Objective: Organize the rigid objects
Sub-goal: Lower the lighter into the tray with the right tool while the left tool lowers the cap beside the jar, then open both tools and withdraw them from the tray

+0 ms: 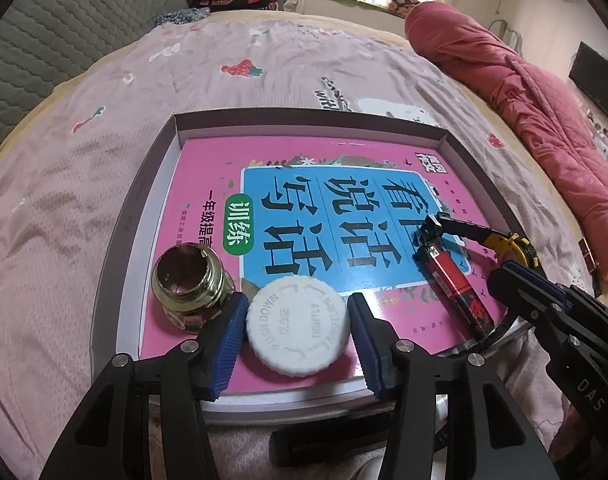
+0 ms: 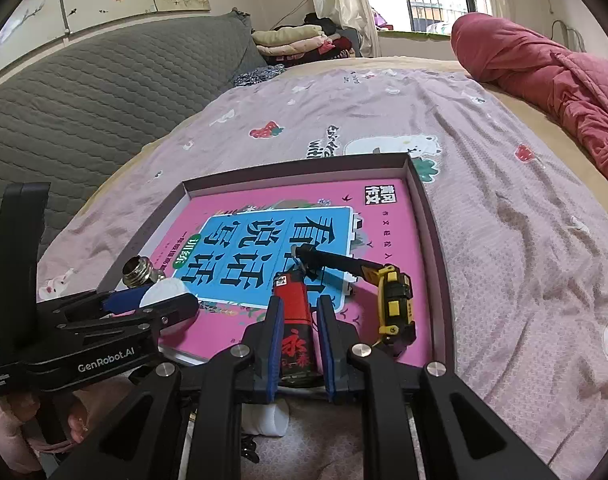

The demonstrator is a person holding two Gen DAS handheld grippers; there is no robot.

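Note:
A shallow box lid (image 1: 144,200) on the bed holds a pink book (image 1: 208,168). On the book lie a white bottle cap (image 1: 298,326), a small open glass jar (image 1: 190,280), a red lighter (image 1: 456,284) and a yellow tape measure (image 1: 512,246). My left gripper (image 1: 298,342) is open, its blue pads on either side of the cap with small gaps. My right gripper (image 2: 300,340) straddles the red lighter (image 2: 294,320); its pads stand slightly apart from it. The tape measure (image 2: 394,300) lies just right of it. The cap (image 2: 164,292) and jar (image 2: 138,270) show at the left.
The box lid's rim (image 2: 436,240) stands low around the book. The pink patterned bedsheet (image 1: 264,60) surrounds it. A rolled red quilt (image 1: 524,92) lies at the right, a grey headboard cushion (image 2: 84,100) at the left, folded clothes (image 2: 292,40) at the back.

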